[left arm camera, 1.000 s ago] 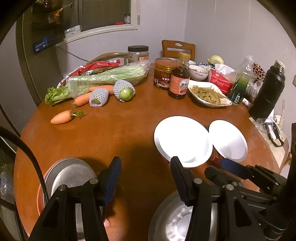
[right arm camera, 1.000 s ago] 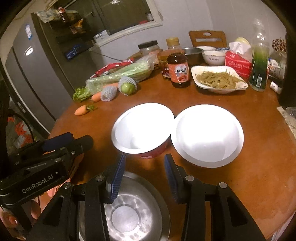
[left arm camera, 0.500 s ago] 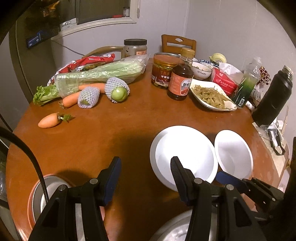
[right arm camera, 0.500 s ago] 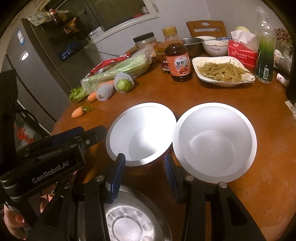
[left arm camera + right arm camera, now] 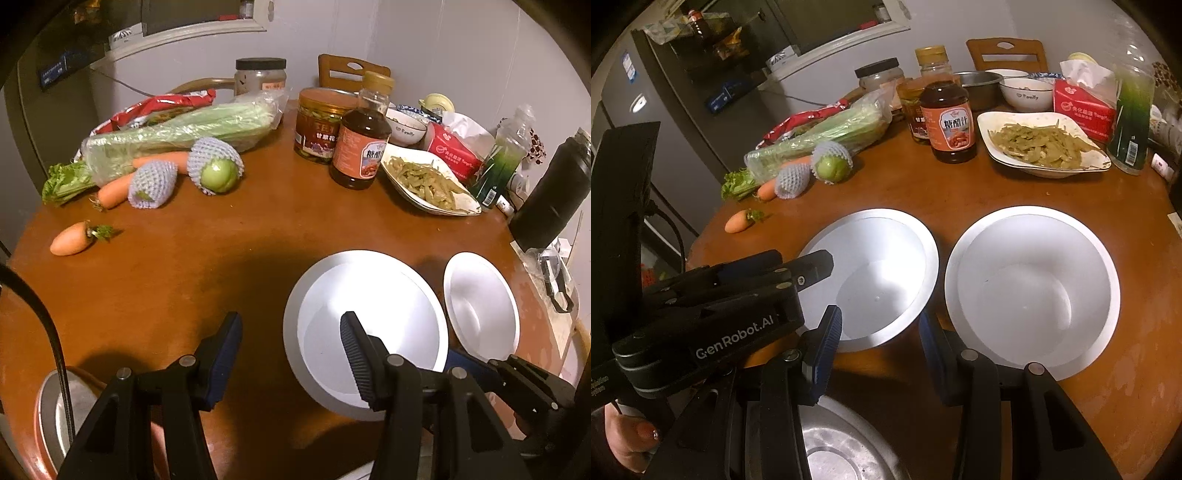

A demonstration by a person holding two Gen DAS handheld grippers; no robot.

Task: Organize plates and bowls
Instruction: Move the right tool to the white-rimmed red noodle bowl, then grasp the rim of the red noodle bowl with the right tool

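Two white bowls (image 5: 1032, 290) side by side near our table (image 5: 207, 266) edge, both our grippers' jaws spread, left gripper (image 5: 291, 345) straddling one rim, right gripper (image 5: 879, 343) empty

Two white bowls stand upright and empty, side by side near the front edge of the round wooden table (image 5: 1015, 188). The left white bowl (image 5: 882, 273) has a wide flat rim; the right white bowl (image 5: 1030, 291) sits just beside it, rims nearly touching. A steel bowl (image 5: 842, 446) rests at the front edge, another steel dish (image 5: 48, 417) at the left edge.
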